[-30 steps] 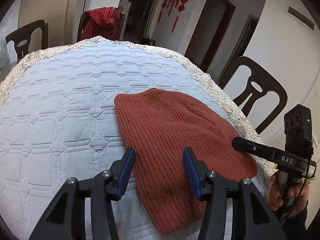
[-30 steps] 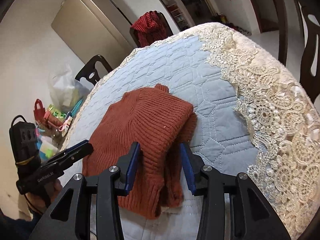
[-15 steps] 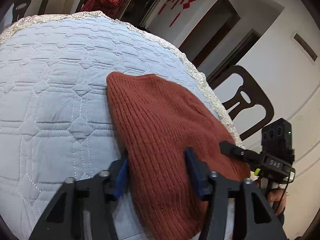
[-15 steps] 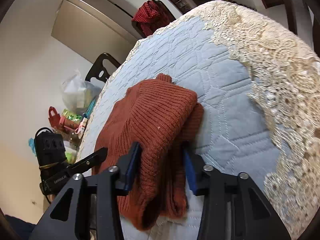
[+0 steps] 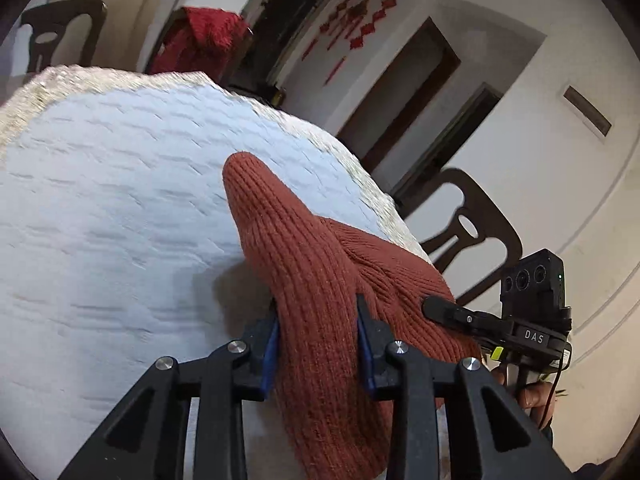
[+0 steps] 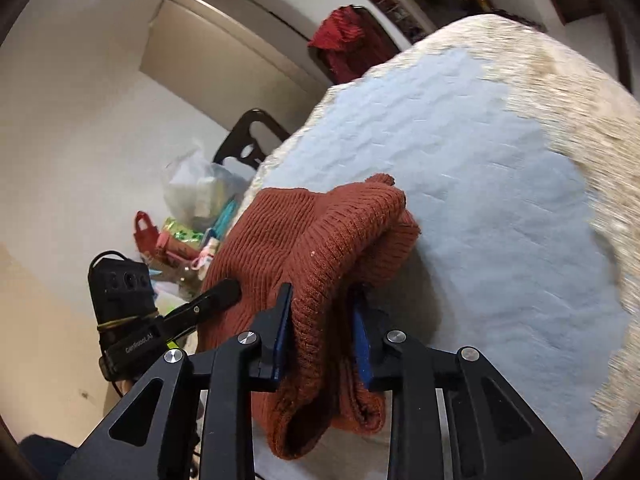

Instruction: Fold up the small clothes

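A rust-red knitted sweater (image 5: 304,248) lies part-folded on the table's light blue quilted cover (image 5: 100,200). My left gripper (image 5: 318,320) has its jaws closing, and the blue pads press a raised ridge of the knit. In the right wrist view the sweater (image 6: 320,232) bunches up and hangs between the jaws of my right gripper (image 6: 322,308), which are closing and pinch the folded edge. The near hem droops below the fingers. Each view shows the other gripper's black finger (image 5: 448,312) (image 6: 216,296) against the knit.
The cover (image 6: 480,160) ends in a cream lace border (image 6: 592,120). Dark wooden chairs (image 5: 472,220) (image 6: 248,140) ring the table; one carries a red cloth (image 5: 204,40). Plastic bags and packets (image 6: 192,200) sit to the left. A person's hand (image 5: 536,396) holds the right gripper.
Both grippers' jaws have narrowed from open around the sweater's near edge to pinching it. The gripped knit has risen off the table into a ridge, and both views have tilted.
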`<state>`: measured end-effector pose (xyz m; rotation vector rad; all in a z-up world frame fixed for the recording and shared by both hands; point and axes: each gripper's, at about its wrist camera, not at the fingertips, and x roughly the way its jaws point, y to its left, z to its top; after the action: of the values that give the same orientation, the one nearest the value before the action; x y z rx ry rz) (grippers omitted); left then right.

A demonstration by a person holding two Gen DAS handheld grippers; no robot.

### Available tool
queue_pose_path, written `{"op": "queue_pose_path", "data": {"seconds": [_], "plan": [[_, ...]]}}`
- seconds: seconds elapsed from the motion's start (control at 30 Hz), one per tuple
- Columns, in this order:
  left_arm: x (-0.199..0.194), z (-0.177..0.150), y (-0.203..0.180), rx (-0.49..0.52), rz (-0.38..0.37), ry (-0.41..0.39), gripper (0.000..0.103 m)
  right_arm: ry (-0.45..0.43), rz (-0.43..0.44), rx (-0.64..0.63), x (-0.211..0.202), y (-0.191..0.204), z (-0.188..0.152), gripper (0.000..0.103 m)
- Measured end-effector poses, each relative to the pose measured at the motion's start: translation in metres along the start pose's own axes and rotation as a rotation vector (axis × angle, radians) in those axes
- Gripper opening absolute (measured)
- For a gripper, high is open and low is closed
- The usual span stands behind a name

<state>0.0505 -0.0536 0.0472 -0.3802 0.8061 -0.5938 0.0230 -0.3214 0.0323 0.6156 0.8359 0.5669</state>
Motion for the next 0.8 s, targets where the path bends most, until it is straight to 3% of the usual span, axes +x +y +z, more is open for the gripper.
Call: {"op": "queue_pose_path", "data": {"seconds": [0.43, 0.67, 0.7, 0.8], "plan": [[-0.040, 0.047, 0.102, -0.051, 0.092, -0.084, 0.034, 0.105, 0.109, -0.120, 0.123, 0.073, 0.034, 0.028], [-0.025, 0.034, 0.168, -0.170, 0.190, -0.030, 0.038, 0.195, 0.060, -0.117, 0.178, 0.060, 0.029, 0.028], [-0.025, 0.030, 0.174, -0.184, 0.202, -0.026, 0.043, 0.205, 0.049, -0.115, 0.181, 0.056, 0.027, 0.028], [-0.034, 0.022, 0.170, -0.182, 0.226, -0.052, 0.045, 0.208, 0.027, -0.105, 0.178, 0.051, 0.026, 0.030]]}}
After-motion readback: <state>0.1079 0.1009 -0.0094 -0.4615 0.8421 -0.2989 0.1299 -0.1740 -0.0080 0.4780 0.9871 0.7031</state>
